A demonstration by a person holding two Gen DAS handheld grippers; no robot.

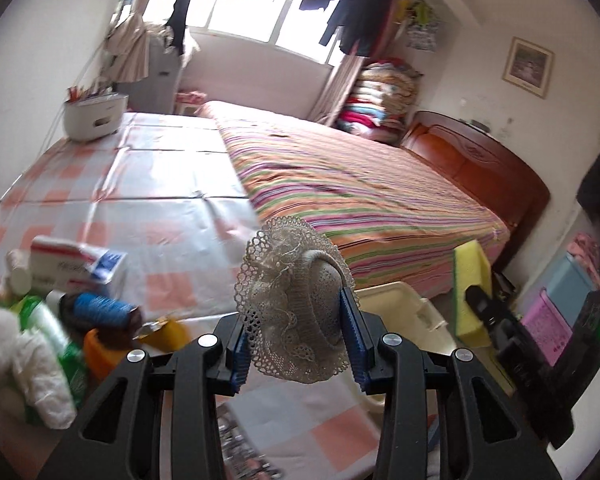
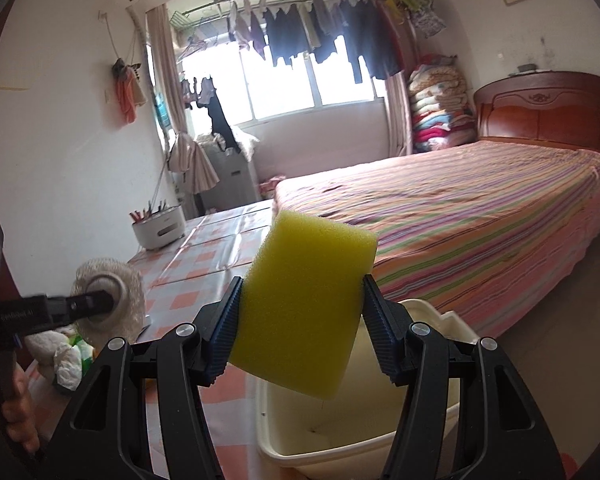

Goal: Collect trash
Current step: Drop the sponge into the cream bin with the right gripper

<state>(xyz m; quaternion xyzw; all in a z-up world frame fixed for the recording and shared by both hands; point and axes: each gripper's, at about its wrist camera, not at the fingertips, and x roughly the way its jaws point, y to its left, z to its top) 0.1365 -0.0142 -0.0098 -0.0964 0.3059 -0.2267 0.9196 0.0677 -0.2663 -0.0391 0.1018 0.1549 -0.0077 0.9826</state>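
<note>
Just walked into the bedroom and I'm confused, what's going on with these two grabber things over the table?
A person is clearing clutter with a handheld gripper in each hand. The left gripper is shut on a small lace hat, lifted above the checked table. The right gripper is shut on a yellow sponge, held over the open cream bin beside the table. More odds and ends, among them a small box, still lie on the table's near left corner.

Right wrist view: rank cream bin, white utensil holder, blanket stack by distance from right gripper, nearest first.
From the right gripper:
1. Cream bin, directly below the fingers.
2. White utensil holder, on the checked table, left.
3. Blanket stack, far corner beside the headboard.
</note>
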